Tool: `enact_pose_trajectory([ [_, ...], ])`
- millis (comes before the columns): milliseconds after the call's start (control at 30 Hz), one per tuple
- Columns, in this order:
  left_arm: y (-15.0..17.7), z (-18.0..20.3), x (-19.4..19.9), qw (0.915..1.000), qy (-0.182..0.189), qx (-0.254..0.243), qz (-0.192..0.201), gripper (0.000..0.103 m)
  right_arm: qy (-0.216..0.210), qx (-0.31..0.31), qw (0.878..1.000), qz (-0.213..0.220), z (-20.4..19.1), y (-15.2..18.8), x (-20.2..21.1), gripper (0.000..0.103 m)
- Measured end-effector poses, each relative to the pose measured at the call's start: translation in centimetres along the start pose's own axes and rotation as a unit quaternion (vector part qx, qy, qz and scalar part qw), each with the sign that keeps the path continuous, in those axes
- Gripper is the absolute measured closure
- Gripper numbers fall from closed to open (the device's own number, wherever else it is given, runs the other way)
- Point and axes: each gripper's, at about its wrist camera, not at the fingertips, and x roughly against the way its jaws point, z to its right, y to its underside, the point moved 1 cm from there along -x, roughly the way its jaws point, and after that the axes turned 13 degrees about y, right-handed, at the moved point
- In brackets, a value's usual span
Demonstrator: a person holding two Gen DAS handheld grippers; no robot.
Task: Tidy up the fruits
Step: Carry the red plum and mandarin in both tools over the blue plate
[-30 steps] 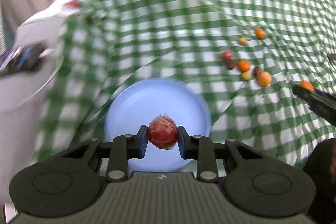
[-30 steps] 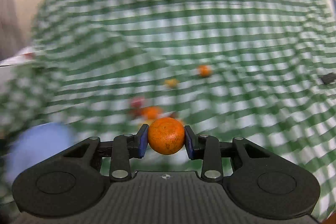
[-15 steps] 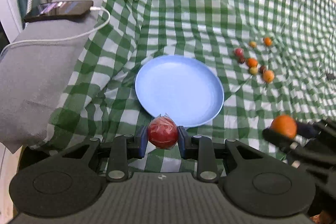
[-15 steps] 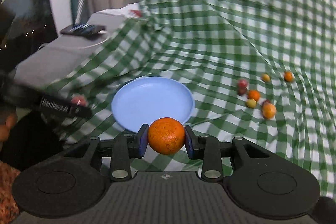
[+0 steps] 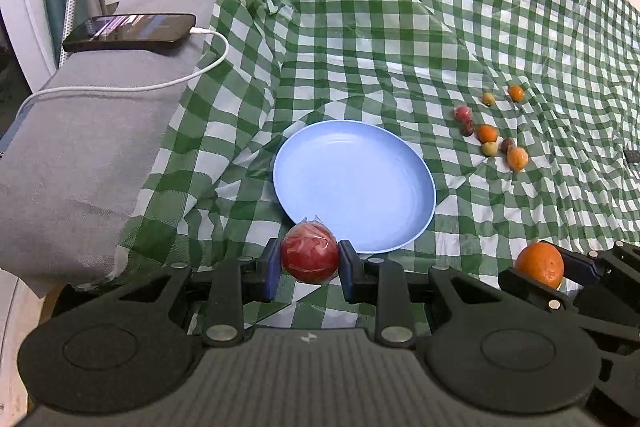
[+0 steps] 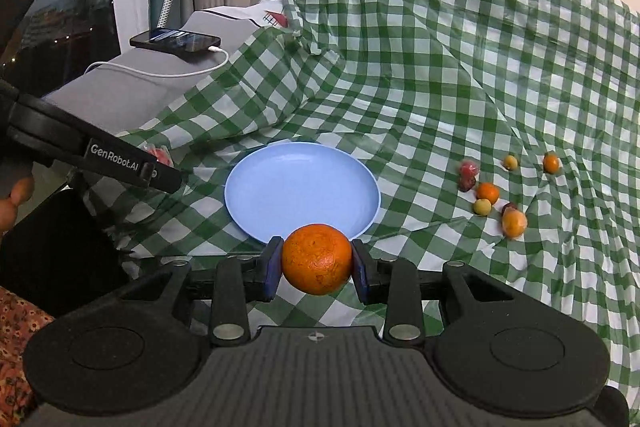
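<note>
Left tool (image 5: 309, 259), plastic-wrapped red fruit (image 5: 309, 254)

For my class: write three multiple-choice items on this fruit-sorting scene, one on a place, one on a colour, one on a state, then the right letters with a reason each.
1. Where does the phone lie?
A. on the grey cushion
B. on the plate
C. among the loose fruit

2. What colour is the plate?
A. green
B. light blue
C. white

3. What is the right gripper doing?
A. standing open
B. gripping a phone
C. gripping an orange

Answers: 1 A, it rests on the cushion left of the cloth. 2 B, its whole surface is pale blue. 3 C, both pads press the orange.
</note>
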Motion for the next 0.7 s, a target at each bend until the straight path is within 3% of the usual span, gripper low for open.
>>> enact_pose_trajectory([
  [700,-0.6,-0.2,-1.8,0.9994,-0.013,-0.011,-0.029,0.07,-0.013,-0.01,0.999,-0.034,0.0,-0.1,-2.0,0.066],
])
